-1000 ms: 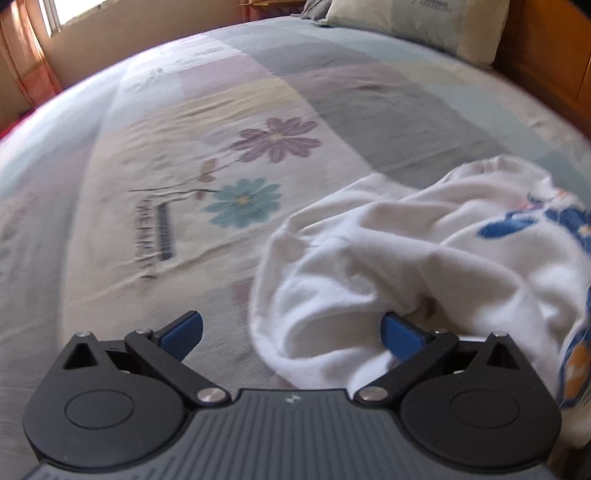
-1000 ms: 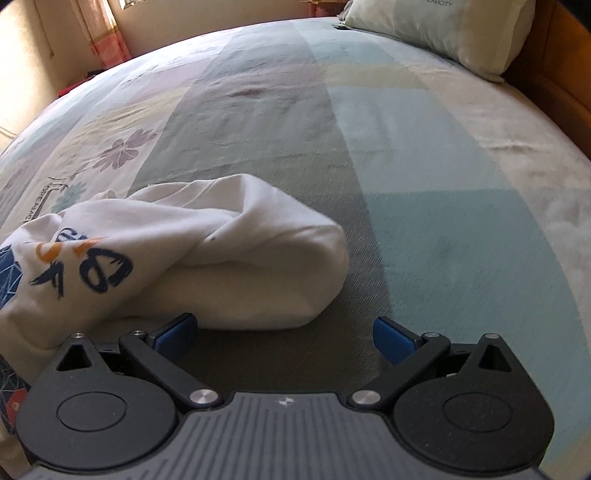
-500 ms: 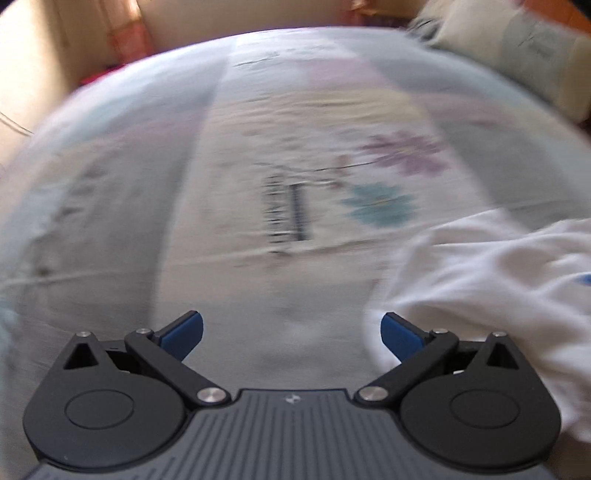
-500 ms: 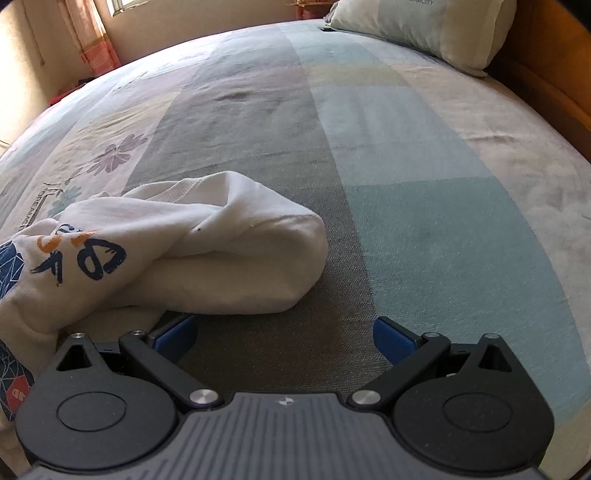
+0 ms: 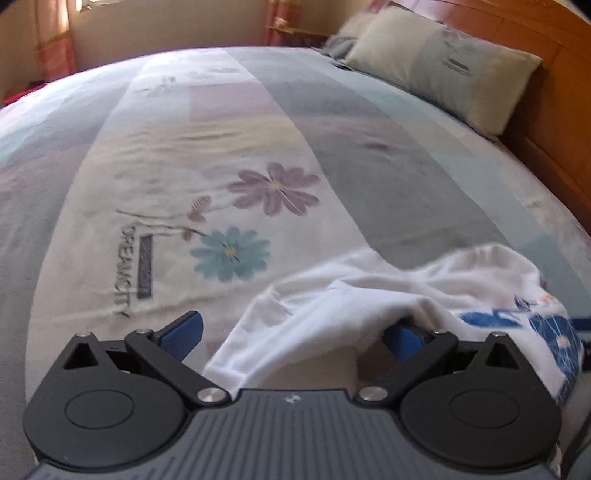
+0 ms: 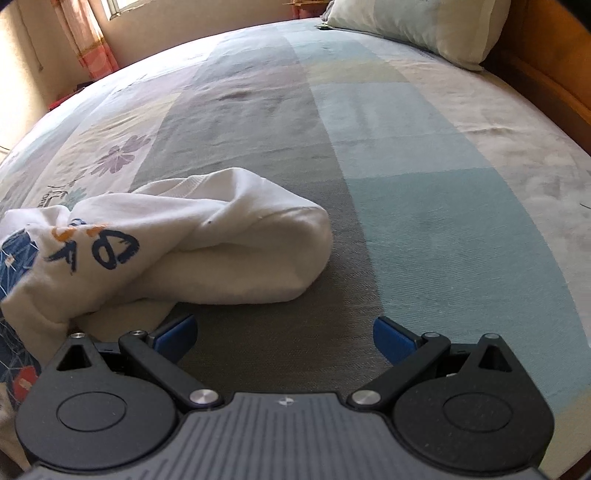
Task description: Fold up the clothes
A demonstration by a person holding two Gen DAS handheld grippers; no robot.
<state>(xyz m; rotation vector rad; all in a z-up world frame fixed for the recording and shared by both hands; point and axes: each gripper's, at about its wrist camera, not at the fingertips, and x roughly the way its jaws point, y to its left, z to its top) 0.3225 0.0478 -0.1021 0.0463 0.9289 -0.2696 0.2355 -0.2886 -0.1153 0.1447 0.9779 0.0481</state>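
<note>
A crumpled white T-shirt (image 5: pixel 369 302) with a blue and orange print lies bunched on the bed. In the left wrist view its left edge drapes between the fingers of my left gripper (image 5: pixel 293 332), which stands open; cloth partly covers the right blue pad (image 5: pixel 402 338). In the right wrist view the same T-shirt (image 6: pixel 221 236) is a rolled heap ahead and to the left. My right gripper (image 6: pixel 284 336) is open just short of it, with only bedsheet between the pads; the left pad (image 6: pixel 177 332) sits by the shirt's lower fold.
The bedsheet (image 5: pixel 221 177) has pastel patches and printed flowers (image 5: pixel 273 188). A pillow (image 5: pixel 443 62) lies at the headboard (image 5: pixel 554 122) on the far right. Another view shows the pillow (image 6: pixel 424 22) and a curtain (image 6: pixel 85 40) by the wall at far left.
The left gripper swung away left, then came back; the shirt's edge now lies between its fingers. The right gripper has edged slightly back from the shirt. Both stay open.
</note>
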